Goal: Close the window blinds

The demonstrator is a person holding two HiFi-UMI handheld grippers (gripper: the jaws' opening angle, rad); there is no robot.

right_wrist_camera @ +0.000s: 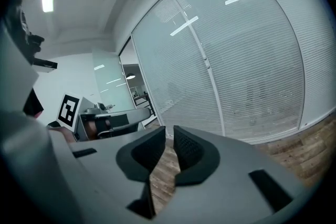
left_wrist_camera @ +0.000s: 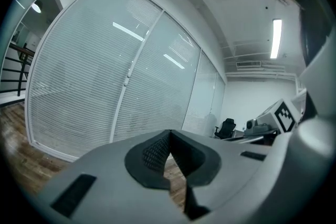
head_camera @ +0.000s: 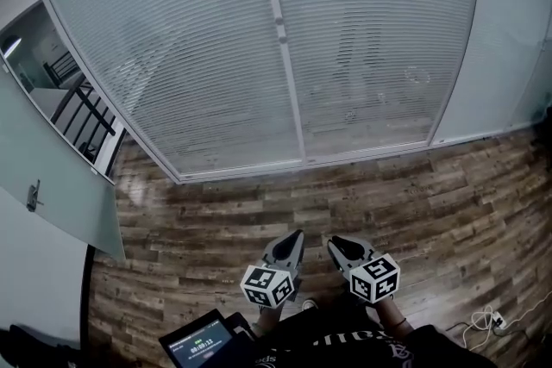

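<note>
The window blinds [head_camera: 181, 39] fill a tall glass wall ahead, with thin horizontal slats set behind two panes. A white upright post [head_camera: 285, 56] splits the panes, and a small knob [head_camera: 280, 34] sits on it; the knob [left_wrist_camera: 128, 78] also shows in the left gripper view, and in the right gripper view the knob [right_wrist_camera: 207, 64] is on the same post. My left gripper [head_camera: 297, 234] hangs low over the wood floor, far short of the glass, its tips [left_wrist_camera: 169, 134] closed together and empty. Beside it my right gripper [head_camera: 332, 242] shows a narrow gap between its pads [right_wrist_camera: 169, 131], with nothing in it.
A glass door with a handle [head_camera: 33, 196] stands at the left, a black railing [head_camera: 86, 121] behind it. A small screen [head_camera: 203, 345] sits at the bottom edge. A white cable [head_camera: 483, 325] lies on the floor at the right. An office chair [left_wrist_camera: 227, 127] stands far off.
</note>
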